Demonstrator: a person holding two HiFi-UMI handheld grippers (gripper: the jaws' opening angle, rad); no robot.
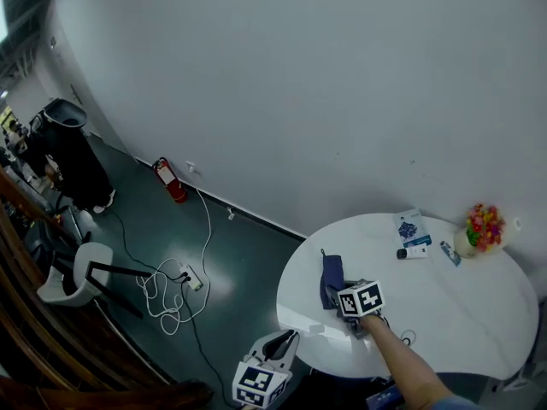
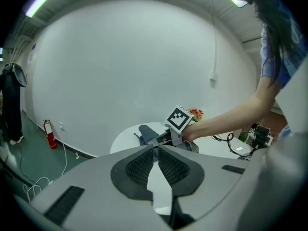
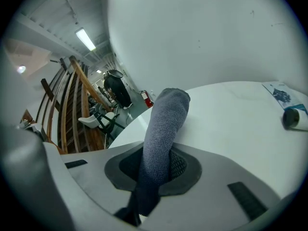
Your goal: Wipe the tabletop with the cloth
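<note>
White round table (image 1: 479, 314): right gripper (image 1: 340, 295) clamped on the cloth (image 1: 332, 273) near its 9 o'clock edge; open top spreads toward 3 o'clock. Left gripper (image 1: 287, 340), jaws together, empty, hangs off the rim at 7 o'clock.

Cloth (image 1: 332, 273): on the table (image 1: 461, 306), left side, between the right claw's (image 1: 339, 302) jaws.
Flowers (image 1: 483, 227): table's far right edge.
Left claw (image 1: 282, 344): off the table, front left.

The cloth (image 3: 162, 124) is soft, nubbly grey fabric; the tabletop (image 3: 231, 119) is smooth white with a faint gloss.
</note>
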